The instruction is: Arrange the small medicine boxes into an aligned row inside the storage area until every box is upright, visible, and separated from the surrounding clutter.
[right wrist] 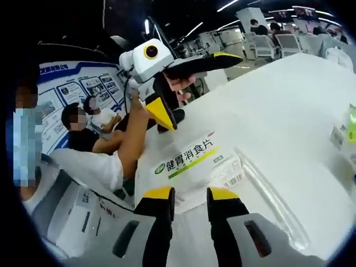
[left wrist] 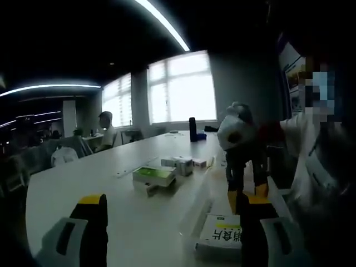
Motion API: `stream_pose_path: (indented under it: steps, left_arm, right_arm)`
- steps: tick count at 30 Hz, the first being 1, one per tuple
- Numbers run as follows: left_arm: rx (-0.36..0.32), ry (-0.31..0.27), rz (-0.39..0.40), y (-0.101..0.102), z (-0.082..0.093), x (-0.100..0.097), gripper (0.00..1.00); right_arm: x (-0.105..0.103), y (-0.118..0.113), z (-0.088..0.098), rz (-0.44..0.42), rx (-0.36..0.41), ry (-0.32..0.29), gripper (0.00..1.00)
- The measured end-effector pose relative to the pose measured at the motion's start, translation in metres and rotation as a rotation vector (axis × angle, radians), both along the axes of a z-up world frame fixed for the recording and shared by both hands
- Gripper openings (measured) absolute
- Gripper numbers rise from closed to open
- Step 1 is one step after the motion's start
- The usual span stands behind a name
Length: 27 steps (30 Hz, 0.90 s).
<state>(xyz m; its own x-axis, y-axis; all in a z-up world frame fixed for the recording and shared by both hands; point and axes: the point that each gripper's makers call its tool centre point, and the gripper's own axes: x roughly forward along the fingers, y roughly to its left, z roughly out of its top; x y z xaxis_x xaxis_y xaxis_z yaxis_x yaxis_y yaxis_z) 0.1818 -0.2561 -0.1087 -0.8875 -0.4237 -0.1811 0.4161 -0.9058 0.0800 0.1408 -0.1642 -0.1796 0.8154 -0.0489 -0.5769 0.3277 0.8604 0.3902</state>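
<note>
Left gripper view sits low over the white table (left wrist: 139, 222), facing along it toward the windows (left wrist: 181, 89). Right gripper view looks closely down. Both share the white medicine box (left wrist: 221, 236) (right wrist: 194, 161).

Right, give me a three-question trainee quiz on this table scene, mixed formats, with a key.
1. True or false: the large white box with green lettering stands upright on the table.
2. The left gripper has its fingers: A) shut on a box; B) spread apart, gripping nothing; C) shut on nothing.
3. Fill in: the dark bottle stands at the table's far end, near the bright ____.
Key: 1 false, it lies flat; 2 B; 3 windows.
</note>
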Motion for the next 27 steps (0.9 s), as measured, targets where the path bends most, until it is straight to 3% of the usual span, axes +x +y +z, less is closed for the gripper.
stream_pose_path:
  steps: [6, 18, 21, 23, 25, 27]
  left_arm:
    - [0.036, 0.040, -0.005, 0.005, 0.001, 0.002, 1.00]
    - [0.119, -0.018, -0.005, 0.035, -0.018, 0.007, 1.00]
    - [0.119, -0.014, 0.011, 0.036, -0.018, 0.005, 1.00]
    - [0.116, -0.005, 0.025, 0.037, -0.018, 0.004, 1.00]
    - [0.109, -0.008, 0.036, 0.037, -0.019, 0.002, 1.00]
    - [0.100, -0.028, 0.053, 0.037, -0.020, 0.001, 1.00]
  right_arm:
    - [-0.015, -0.015, 0.008, -0.017, -0.173, 0.031, 0.37]
    - [-0.025, -0.031, 0.037, -0.136, -0.314, -0.117, 0.51]
    - [-0.036, -0.047, 0.040, -0.165, -0.397, -0.096, 0.61]
    - [-0.046, -0.060, 0.043, -0.182, -0.468, -0.074, 0.59]
    - [-0.051, -0.062, 0.042, -0.173, -0.473, -0.070, 0.58]
    - [-0.054, -0.067, 0.045, -0.194, -0.483, -0.082, 0.63]
